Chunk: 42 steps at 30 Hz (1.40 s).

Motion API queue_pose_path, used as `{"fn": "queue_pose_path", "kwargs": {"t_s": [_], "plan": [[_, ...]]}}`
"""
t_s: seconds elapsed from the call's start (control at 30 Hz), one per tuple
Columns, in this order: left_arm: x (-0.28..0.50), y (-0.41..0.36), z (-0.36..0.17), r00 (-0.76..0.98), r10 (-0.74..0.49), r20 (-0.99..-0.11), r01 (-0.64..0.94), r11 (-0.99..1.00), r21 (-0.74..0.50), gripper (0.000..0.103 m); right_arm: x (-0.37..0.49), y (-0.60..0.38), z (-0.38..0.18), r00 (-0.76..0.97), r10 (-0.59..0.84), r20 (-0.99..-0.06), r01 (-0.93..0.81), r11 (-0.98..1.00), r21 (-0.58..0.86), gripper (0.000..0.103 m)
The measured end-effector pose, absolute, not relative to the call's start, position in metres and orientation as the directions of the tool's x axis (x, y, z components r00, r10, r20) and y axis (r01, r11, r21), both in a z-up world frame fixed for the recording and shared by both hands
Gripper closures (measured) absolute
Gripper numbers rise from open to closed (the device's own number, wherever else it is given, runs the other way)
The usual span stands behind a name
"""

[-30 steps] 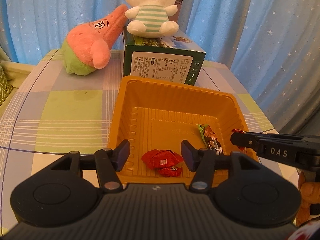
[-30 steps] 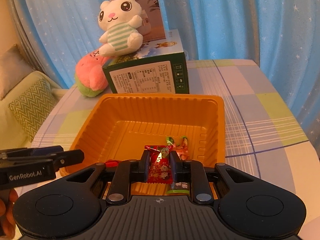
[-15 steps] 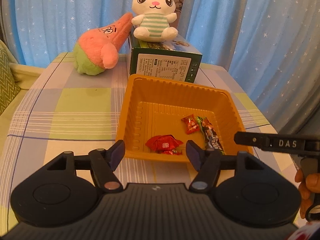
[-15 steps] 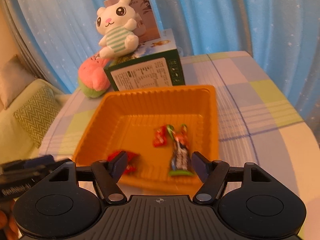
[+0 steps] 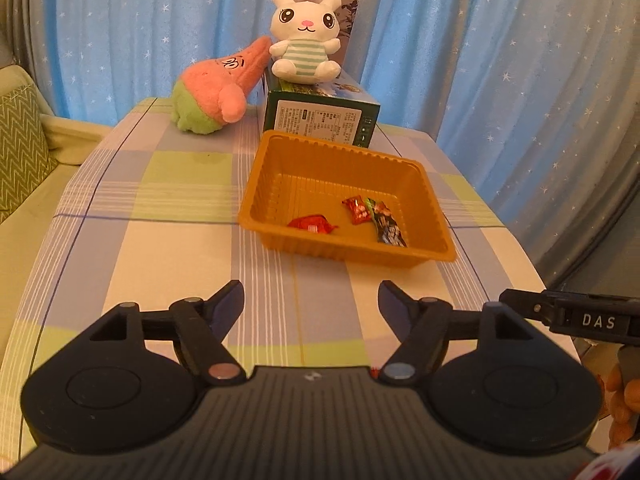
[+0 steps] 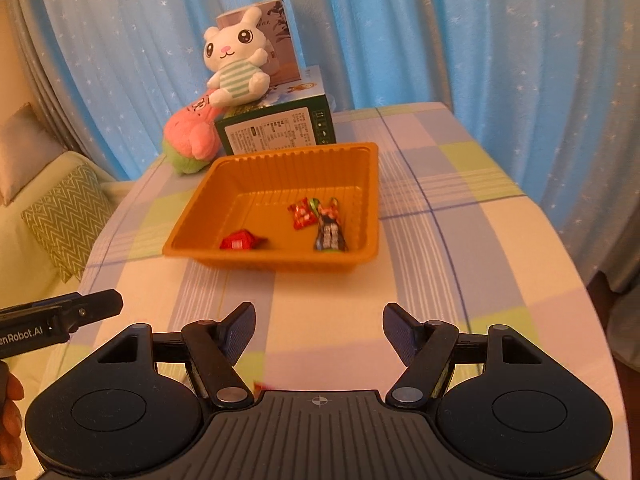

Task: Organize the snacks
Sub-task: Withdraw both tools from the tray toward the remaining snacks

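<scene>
**A:** While both claws hang over the near end of the table [image 5: 168,216], how do they stand?

**B:** I hold my left gripper [image 5: 311,303] with its jaws spread and nothing between them; they have just been widening. My right gripper [image 6: 319,327] is also parted and empty; its jaws have sprung apart from a tight close within the last moment. Below each one lies only the checked cloth.

**A:** And the snacks?

**B:** All three that I can make out lie in the orange tray [image 5: 352,254], which sits near the middle of the table, closer to its right edge. A crumpled red packet [image 5: 313,224] rests by the tray's near wall, toward the left. A smaller red candy [image 5: 357,210] lies further in, and a dark wrapper bar [image 5: 387,227] with green ends lies just beside it on the right; I cannot tell whether those two touch.

**A:** What stands behind the tray?

**B:** A green carton [image 5: 320,118] stands just behind its far wall, toward the table's far edge. A white plush rabbit [image 5: 305,40] in a striped shirt sits upright on top of it, with a taller box [image 5: 343,20] at its back. A pink star plush [image 5: 218,88] with a green base leans toward the carton's left side. Blue starred curtains [image 5: 480,60] hang beyond.

**A:** Anything at the left?

**B:** A sofa with a zigzag cushion [image 6: 68,216] sits past the table's left edge.
</scene>
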State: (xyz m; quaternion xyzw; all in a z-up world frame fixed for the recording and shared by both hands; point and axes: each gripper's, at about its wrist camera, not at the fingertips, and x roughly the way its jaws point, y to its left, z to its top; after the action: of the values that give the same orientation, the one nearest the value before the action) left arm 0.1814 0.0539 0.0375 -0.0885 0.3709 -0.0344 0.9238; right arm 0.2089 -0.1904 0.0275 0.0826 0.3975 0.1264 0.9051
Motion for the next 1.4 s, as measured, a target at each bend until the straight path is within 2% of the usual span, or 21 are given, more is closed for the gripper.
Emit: {"fn": "queue_pose_path", "kwargs": {"t_s": [0.3,0.6,1.03,1.4], "plan": [[0.123,0.046,0.040,0.724,-0.134,-0.677,-0.006,0.980,-0.200,0.027,0.146,-0.197,0.034,0.659,0.279,-0.699,-0.139,0.958,0.251,0.033],[0.091,0.045,0.032,0.709,-0.124,-0.694,-0.014,0.982,-0.189,0.027,0.114,-0.200,0.032,0.664,0.259,-0.701,-0.135,0.964,0.229,0.033],[0.081,0.044,0.026,0.696,-0.119,-0.708,-0.018,0.983,-0.183,0.026,0.097,-0.213,0.020,0.656,0.251,-0.712,-0.113,0.965,0.236,0.033],[0.084,0.040,0.001,0.660,-0.124,-0.741,-0.012,0.985,-0.175,0.026,0.081,-0.225,-0.016,0.649,0.228,-0.726,-0.058,0.966,0.251,0.033]]}}
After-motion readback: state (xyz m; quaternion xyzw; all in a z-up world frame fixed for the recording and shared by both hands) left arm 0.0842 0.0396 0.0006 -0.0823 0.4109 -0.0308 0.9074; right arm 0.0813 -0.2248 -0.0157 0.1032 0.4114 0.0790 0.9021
